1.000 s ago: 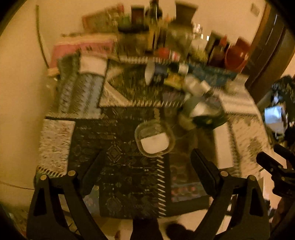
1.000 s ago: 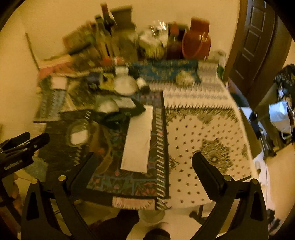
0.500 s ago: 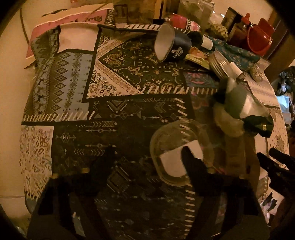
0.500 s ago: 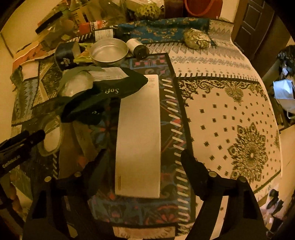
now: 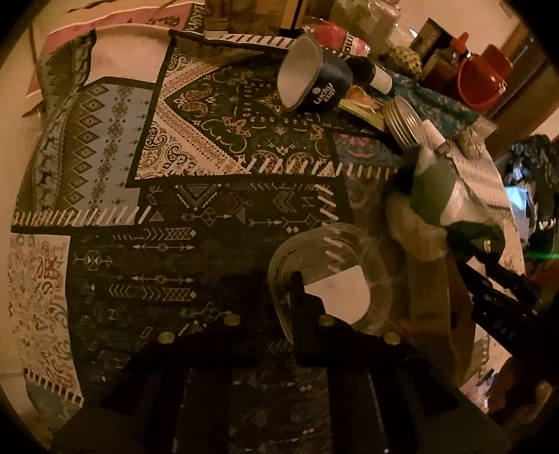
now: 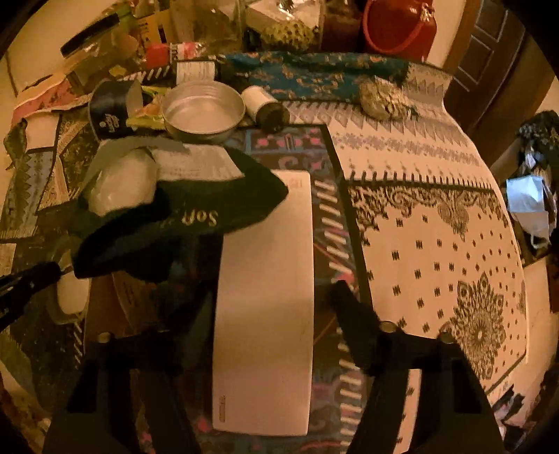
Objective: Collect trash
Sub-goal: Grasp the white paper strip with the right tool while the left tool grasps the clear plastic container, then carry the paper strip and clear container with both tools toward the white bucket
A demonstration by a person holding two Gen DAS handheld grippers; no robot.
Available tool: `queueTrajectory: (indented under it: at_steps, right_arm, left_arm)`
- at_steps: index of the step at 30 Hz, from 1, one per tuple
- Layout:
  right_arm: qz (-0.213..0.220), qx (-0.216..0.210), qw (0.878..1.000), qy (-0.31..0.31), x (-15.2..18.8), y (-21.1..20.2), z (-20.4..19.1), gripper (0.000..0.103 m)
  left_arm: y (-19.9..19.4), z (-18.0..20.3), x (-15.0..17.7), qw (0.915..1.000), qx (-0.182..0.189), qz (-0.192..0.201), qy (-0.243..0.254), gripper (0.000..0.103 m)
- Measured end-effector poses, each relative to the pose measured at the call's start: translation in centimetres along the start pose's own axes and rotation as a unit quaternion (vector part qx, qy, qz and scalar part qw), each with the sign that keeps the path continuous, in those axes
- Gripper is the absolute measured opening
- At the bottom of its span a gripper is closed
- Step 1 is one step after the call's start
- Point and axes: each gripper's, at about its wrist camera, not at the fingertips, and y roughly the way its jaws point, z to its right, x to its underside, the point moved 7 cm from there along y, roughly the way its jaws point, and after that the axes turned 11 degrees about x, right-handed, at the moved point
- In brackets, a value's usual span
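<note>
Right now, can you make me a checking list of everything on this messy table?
Surface: table under patterned cloths, crowded toward the far edge.
Job's things: clear tub, white flat packet, dark wrapper, tipped paper cup, foil tin.
Clutter: bottles and jars by a red jug at the far edge.
Grippers: left gripper closing on the clear tub's near rim; right gripper closing, with the white flat packet between its fingers, not yet pinched.
Cables: nothing seen.
Surroundings: wooden door and a white bag beyond the table.
</note>
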Motion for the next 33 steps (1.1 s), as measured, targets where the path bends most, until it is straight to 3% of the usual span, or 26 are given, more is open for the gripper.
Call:
queueTrajectory:
  at_steps: [2, 6, 16, 24, 33]
  right_arm:
    - [-0.004, -0.002, 1.0, 0.0, -0.1, 0.1, 0.3, 0.048]
    - [-0.016, 0.004, 1.0, 0.012, 1.1, -0.3, 2.4, 0.048]
    - [0.008, 0.0, 0.999, 0.039, 3.0, -3.1, 8.4, 0.048]
    - [0.086, -0.045, 0.994, 0.056, 3.9, -10.1, 13.3, 0.048]
    - [0.2, -0.1, 0.974, 0.044, 5.7, -20.5, 18.4, 0.048]
  left_arm:
    - [0.1, -0.3, -0.7, 1.0, -0.001, -0.001, -0.007, 0.001]
    - [-1.2, -0.5, -0.1, 0.9998, -0.005, 0.007, -0.018, 0.001]
    - [-9.0, 1.8, 1.0, 0.993, -0.048, 0.107, -0.006, 0.0]
    - [-16.3, 8.8, 2.5, 0.977, -0.052, 0.205, 0.024, 0.0]
    - [-22.9, 18.6, 7.9, 0.955, -0.028, 0.293, 0.037, 0.0]
